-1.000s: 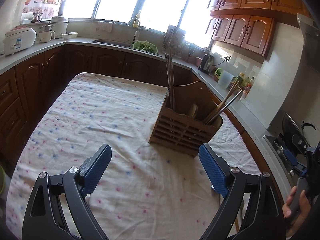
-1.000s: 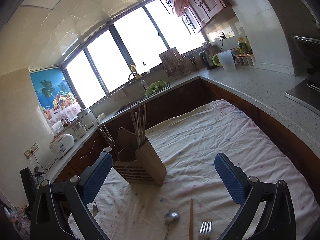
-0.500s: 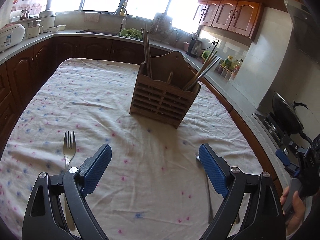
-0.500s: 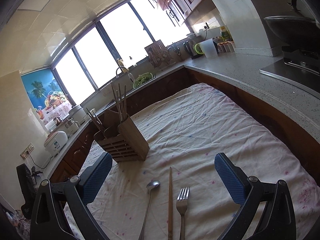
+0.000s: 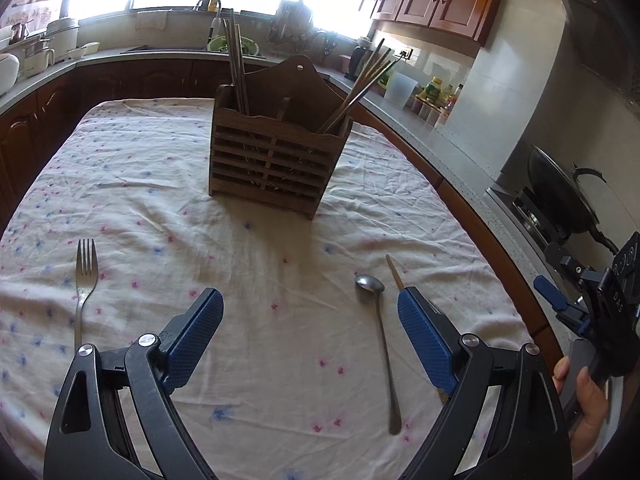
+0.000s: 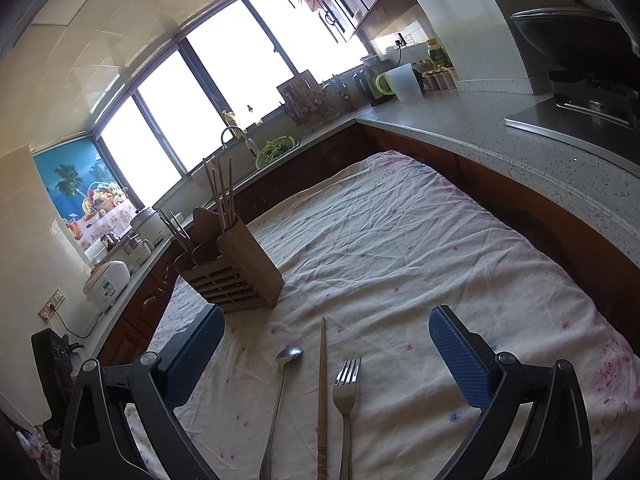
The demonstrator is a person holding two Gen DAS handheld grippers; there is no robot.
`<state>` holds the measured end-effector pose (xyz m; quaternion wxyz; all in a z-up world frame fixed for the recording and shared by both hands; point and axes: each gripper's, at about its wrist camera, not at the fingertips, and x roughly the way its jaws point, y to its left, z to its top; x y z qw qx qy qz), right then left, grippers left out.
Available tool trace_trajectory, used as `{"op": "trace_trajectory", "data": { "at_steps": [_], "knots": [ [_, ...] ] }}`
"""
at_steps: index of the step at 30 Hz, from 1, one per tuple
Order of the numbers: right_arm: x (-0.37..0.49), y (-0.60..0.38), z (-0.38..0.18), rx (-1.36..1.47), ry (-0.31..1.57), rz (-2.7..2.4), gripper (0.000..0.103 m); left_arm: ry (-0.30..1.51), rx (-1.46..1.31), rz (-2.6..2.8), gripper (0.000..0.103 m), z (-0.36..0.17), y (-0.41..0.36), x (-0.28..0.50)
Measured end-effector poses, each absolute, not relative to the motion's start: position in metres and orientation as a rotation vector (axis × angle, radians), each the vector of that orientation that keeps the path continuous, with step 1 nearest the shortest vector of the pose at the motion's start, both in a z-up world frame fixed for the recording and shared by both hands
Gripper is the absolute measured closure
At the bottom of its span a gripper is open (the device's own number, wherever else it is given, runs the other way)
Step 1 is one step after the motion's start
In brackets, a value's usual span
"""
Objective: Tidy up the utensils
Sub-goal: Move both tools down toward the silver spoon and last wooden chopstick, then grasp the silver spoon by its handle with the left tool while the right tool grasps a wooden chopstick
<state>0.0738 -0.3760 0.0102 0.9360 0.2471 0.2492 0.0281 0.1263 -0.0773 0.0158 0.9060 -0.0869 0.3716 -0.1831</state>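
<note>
Your right gripper hangs over the near edge of the cloth with its blue pads spread wide and nothing between them. Directly under that gap lie three utensils side by side, each apart from the next: a spoon toward the left pad, a single wooden chopstick in the middle, and a fork toward the right pad. All three run lengthwise along the line the gripper points, heads and tip away from you, so the pads already flank them across their thin width. The chopstick is the most centred, and in my judgement the easiest first pick: lower and close, no wrist roll needed.

Your left gripper is likewise wide open and empty. In its view the spoon lies just inside its right pad, the chopstick mostly hidden behind that pad, and a second fork lies well off to the left, outside the pads. That fork is the left hand's natural piece; the right is nearer the trio.

Beyond all of them stands the wooden utensil holder, upright on the tablecloth, with chopsticks already in its compartments. Whatever you lift must tip from flat to upright on the way there.
</note>
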Motion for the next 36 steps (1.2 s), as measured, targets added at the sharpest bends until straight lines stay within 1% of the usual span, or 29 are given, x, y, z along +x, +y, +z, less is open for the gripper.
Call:
{"op": "trace_trajectory", "data": {
  "at_steps": [8,10,12,13,15,16,17,18,19,20,21,23,24,26,30,32,36],
  "knots": [
    [0.084,-0.378,0.007,0.5,0.526,0.064,0.0,0.83,-0.143,-0.452,0.012,-0.005,-0.117,0.143],
    [0.086,-0.377,0.006,0.494,0.531,0.06,0.001,0.85,-0.135,-0.477,0.014,-0.012,-0.129,0.149],
    [0.089,-0.377,0.004,0.487,0.537,0.057,0.001,0.874,-0.119,-0.501,0.023,-0.02,-0.141,0.154],
    [0.09,-0.377,0.003,0.482,0.541,0.054,0.003,0.886,-0.107,-0.513,0.025,-0.023,-0.147,0.157],
    [0.094,-0.377,0.0,0.477,0.554,0.053,0.008,0.909,-0.084,-0.532,0.034,-0.03,-0.16,0.163],
    [0.096,-0.377,-0.002,0.476,0.563,0.054,0.012,0.919,-0.071,-0.538,0.035,-0.034,-0.166,0.166],
    [0.098,-0.377,-0.004,0.474,0.573,0.055,0.018,0.928,-0.056,-0.541,0.038,-0.038,-0.171,0.168],
    [0.1,-0.376,-0.005,0.471,0.582,0.056,0.02,0.938,-0.041,-0.539,0.045,-0.041,-0.175,0.171],
    [0.102,-0.376,-0.007,0.469,0.591,0.056,0.025,0.953,-0.028,-0.538,0.049,-0.046,-0.18,0.174],
    [0.104,-0.375,-0.008,0.466,0.598,0.057,0.03,0.97,-0.02,-0.543,0.058,-0.051,-0.184,0.177],
    [0.106,-0.374,-0.01,0.463,0.607,0.06,0.031,0.988,-0.011,-0.549,0.072,-0.056,-0.186,0.18],
    [0.11,-0.371,-0.013,0.45,0.625,0.062,0.038,0.989,0.023,-0.54,0.09,-0.062,-0.189,0.181],
    [0.112,-0.37,-0.016,0.442,0.639,0.066,0.039,0.983,0.041,-0.542,0.094,-0.063,-0.189,0.181],
    [0.117,-0.364,-0.021,0.425,0.67,0.08,0.046,0.985,0.037,-0.559,0.096,-0.063,-0.183,0.181],
    [0.126,-0.349,-0.032,0.38,0.734,0.104,0.056,0.985,0.005,-0.549,0.098,-0.063,-0.161,0.18],
    [0.133,-0.341,-0.037,0.354,0.76,0.119,0.062,0.99,-0.017,-0.54,0.099,-0.062,-0.146,0.179],
    [0.148,-0.321,-0.046,0.306,0.812,0.145,0.066,0.987,-0.047,-0.517,0.099,-0.058,-0.12,0.176]
  ]
}}
